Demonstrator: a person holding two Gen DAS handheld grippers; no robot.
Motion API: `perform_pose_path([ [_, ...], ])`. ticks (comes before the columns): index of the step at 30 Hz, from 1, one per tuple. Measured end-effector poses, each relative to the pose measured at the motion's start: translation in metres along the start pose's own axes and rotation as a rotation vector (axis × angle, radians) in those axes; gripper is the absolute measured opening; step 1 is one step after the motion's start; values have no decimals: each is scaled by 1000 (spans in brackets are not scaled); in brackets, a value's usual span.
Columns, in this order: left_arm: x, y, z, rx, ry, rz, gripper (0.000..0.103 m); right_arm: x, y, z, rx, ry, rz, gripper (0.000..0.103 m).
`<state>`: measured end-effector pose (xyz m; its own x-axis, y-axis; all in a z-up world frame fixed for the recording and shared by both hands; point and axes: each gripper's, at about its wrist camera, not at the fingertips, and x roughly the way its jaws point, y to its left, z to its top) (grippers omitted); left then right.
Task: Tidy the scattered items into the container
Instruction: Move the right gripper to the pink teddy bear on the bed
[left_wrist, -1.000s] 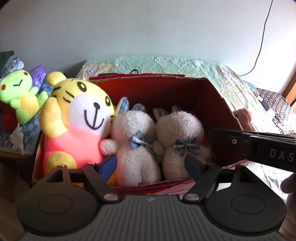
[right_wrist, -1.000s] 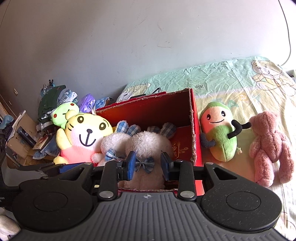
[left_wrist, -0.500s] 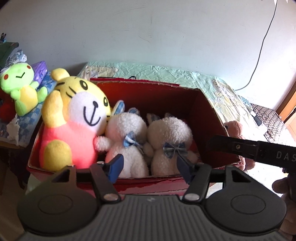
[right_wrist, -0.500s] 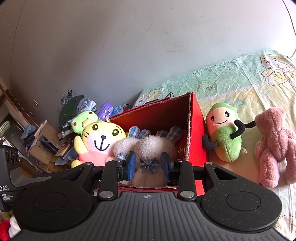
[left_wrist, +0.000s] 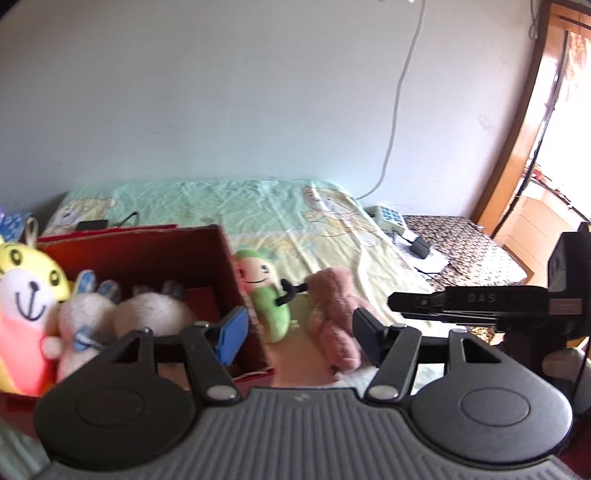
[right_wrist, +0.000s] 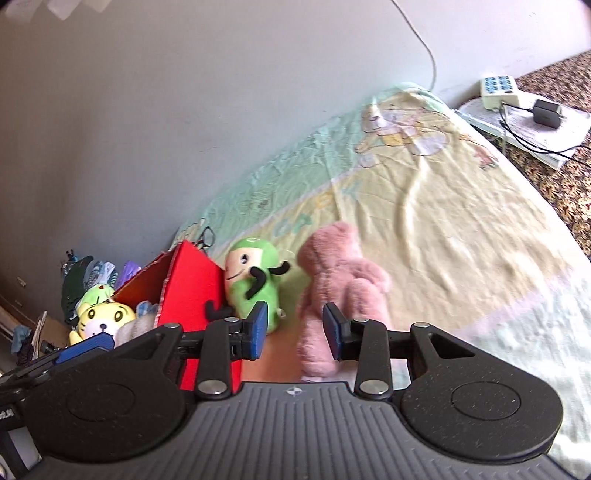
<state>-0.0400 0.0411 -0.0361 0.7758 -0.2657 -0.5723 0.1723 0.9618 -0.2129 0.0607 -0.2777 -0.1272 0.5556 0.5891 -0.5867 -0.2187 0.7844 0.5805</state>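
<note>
Red box (left_wrist: 229, 273) sits on the bed (left_wrist: 258, 206), open side up. Inside it:
- yellow tiger plush (left_wrist: 26, 295) at the end farthest from the loose toys
- two white bunnies (left_wrist: 85, 314) beside the tiger

Outside the box, on the bedsheet:
- green plush (left_wrist: 269, 306) leaning against the box's outer side wall, touching it
- pink bear (left_wrist: 332, 306) just beyond the green plush, on the side away from the box, lying with its head away from the cameras

Left tongs (left_wrist: 301, 339): released, pads wide apart and gripping nothing. They point past the box's near corner toward the two loose toys.

Right tongs (right_wrist: 295, 334): jaws opening. The bear's lower body shows in the gap, but the pads are not pressing on it. They are aimed at the bear, on the side of it away from the box.
</note>
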Motion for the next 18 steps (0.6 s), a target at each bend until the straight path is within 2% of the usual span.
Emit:
perform_pose_path([
  [4,30,-39,1,63,47,-72,70,5,-22,2,-1,44,-30,45],
  [5,40,-46,-1,67,68,-87,74,8,-27,4,1,58,-26,46],
  [7,61,-57,-6,71,110,-96,74,15,-33,7,4,84,-7,46],
  [12,113,-64,-22,2,199,-59,74,41,-41,15,-40,144,-7,50],
  [18,151,-52,-42,-81,269,24,71,73,-49,21,-35,229,54,50],
])
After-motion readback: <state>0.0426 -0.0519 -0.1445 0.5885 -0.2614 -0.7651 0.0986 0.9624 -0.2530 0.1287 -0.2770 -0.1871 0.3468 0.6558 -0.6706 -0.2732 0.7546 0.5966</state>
